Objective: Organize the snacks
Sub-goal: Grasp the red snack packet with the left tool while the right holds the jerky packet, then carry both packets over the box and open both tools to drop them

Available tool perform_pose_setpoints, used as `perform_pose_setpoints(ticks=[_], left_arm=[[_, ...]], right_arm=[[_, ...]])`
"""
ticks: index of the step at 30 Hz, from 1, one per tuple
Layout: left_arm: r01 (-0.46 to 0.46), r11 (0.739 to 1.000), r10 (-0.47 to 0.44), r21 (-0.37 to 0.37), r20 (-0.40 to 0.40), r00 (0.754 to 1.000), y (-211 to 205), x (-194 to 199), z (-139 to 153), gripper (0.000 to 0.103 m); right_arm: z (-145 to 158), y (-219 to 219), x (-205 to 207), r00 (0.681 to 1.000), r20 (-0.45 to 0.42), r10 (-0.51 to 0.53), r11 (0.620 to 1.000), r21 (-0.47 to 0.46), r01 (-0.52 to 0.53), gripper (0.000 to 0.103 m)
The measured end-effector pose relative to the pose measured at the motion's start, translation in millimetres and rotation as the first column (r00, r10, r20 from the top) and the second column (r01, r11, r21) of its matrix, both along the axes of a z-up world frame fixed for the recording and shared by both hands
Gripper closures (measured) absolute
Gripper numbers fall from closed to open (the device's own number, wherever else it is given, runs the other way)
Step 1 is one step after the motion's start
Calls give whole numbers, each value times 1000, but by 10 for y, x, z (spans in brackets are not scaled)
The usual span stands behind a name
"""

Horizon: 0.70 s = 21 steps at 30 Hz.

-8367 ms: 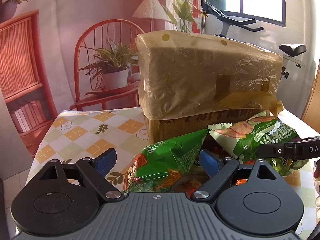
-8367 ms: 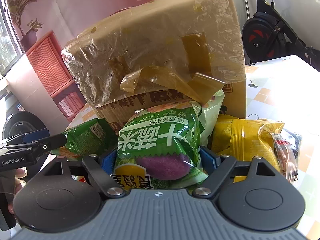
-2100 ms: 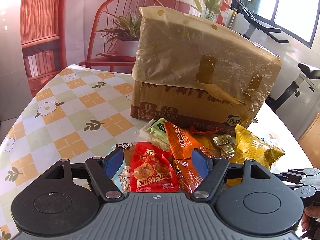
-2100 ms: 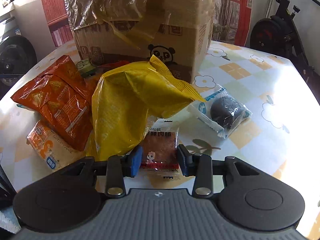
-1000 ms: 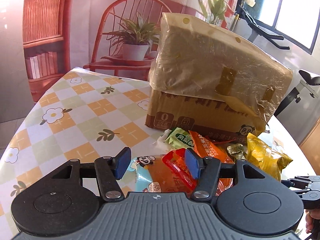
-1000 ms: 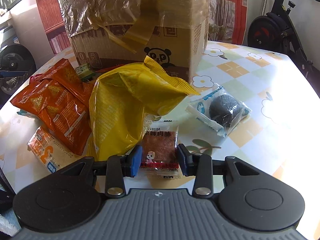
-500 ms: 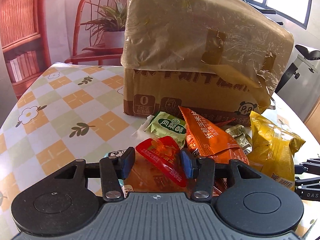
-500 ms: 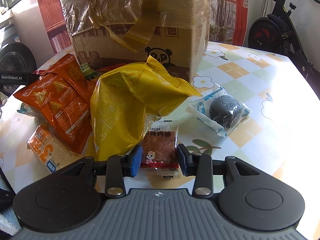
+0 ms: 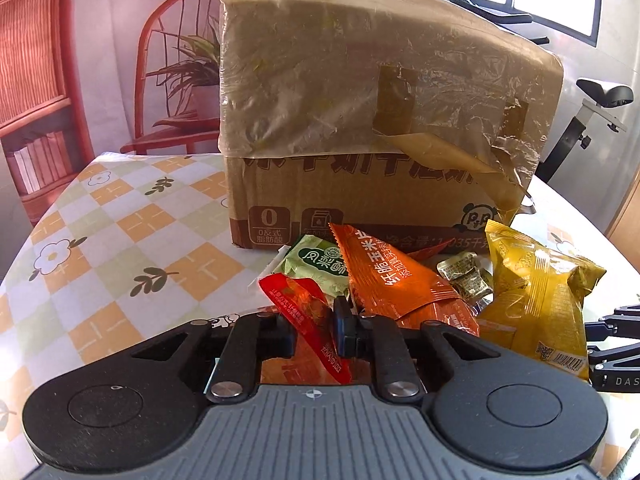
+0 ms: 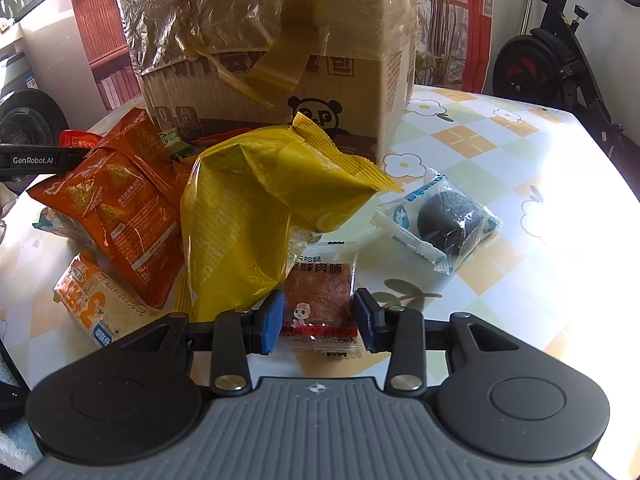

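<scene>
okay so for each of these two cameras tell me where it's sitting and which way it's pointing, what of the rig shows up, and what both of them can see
Left wrist: low over the table behind the left gripper, facing the cardboard box; jaws shut on a red packet, and the right gripper shows at the right edge.
Right wrist: low behind the right gripper, facing the same box from its other end; jaws open around a jerky packet, with the left gripper at the left edge.
Shared: the box, the yellow bag and the orange chip bag.
</scene>
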<state>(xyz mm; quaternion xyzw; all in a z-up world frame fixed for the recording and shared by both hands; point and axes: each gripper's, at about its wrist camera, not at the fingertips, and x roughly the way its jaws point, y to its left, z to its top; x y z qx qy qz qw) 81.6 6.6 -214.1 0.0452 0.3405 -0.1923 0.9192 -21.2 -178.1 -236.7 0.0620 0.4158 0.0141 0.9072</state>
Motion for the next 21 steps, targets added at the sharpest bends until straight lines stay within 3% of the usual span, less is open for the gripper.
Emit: perform_pose_setpoints(ticks=[13, 21], left_arm=[[-76, 996, 80, -41, 104, 991, 259, -251, 456, 84], [-67, 994, 81, -89, 160, 984, 222, -285, 690, 84]], right_arm=[[156, -76, -219, 998, 35, -59, 997, -41, 60, 63], [639, -28, -174, 978, 205, -37, 996, -74, 53, 63]])
